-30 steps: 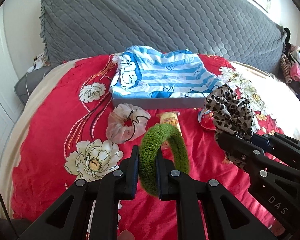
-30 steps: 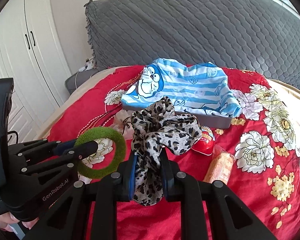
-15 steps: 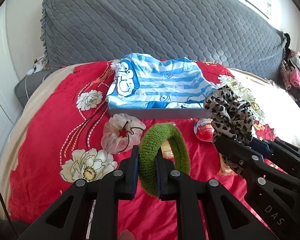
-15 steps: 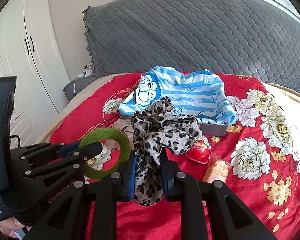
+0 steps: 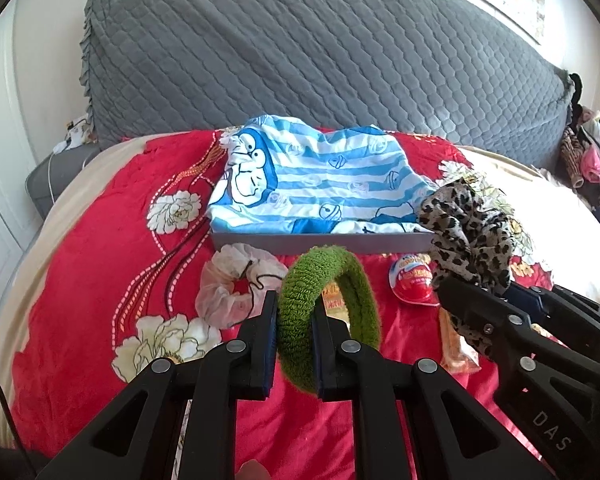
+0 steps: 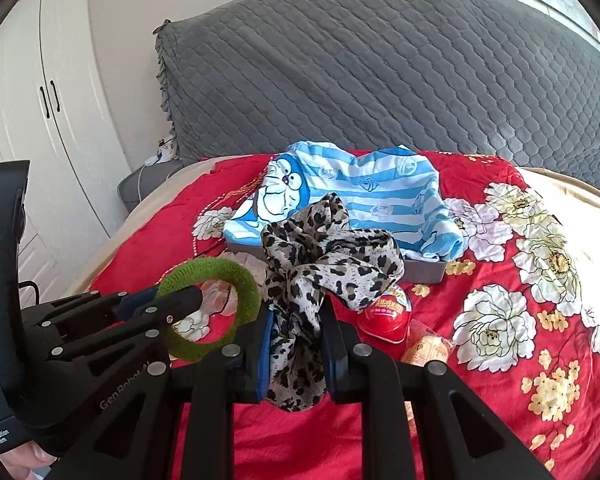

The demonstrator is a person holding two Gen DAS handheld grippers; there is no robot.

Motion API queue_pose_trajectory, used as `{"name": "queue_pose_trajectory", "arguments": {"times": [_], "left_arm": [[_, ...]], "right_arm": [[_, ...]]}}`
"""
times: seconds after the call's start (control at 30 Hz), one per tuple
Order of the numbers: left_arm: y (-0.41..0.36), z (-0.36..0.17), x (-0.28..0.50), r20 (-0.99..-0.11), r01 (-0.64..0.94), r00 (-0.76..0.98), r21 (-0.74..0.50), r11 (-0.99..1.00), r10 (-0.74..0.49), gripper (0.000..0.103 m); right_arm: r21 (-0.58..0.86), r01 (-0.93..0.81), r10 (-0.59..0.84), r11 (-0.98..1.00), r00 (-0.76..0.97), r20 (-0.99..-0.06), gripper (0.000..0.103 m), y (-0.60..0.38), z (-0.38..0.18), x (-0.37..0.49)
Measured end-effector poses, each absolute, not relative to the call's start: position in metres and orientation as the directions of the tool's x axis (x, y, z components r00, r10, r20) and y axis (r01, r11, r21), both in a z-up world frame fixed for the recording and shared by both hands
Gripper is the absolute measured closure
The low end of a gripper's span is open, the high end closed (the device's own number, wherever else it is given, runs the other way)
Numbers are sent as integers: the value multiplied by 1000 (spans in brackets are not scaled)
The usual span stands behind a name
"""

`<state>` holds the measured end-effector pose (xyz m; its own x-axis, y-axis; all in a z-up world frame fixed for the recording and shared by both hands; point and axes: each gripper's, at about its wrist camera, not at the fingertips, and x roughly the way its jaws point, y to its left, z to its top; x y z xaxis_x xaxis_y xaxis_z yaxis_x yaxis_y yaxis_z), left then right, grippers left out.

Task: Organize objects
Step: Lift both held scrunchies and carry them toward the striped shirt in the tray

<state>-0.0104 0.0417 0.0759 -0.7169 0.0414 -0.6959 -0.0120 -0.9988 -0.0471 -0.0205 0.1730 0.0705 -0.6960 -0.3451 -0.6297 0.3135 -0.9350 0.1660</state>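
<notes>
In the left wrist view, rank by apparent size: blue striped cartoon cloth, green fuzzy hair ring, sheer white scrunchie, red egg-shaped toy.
1. Blue striped cartoon cloth
2. Green fuzzy hair ring, inflated by nearness to the camera
3. Sheer white scrunchie
4. Red egg-shaped toy

This is a bedroom in a home. A bed with a red flower blanket lies ahead of the tongs, a big grey headboard stands behind it, and white closet doors are left
</notes>
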Motion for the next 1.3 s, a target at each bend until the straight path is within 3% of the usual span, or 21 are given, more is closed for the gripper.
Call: {"name": "queue_pose_trajectory", "arguments": {"times": [1.3], "left_arm": [[39,62,-91,-686,7,-726,-79,-997,50,88]], "right_arm": [[156,242,-285,-958,-725,-626,82,189,61,-104]]}}
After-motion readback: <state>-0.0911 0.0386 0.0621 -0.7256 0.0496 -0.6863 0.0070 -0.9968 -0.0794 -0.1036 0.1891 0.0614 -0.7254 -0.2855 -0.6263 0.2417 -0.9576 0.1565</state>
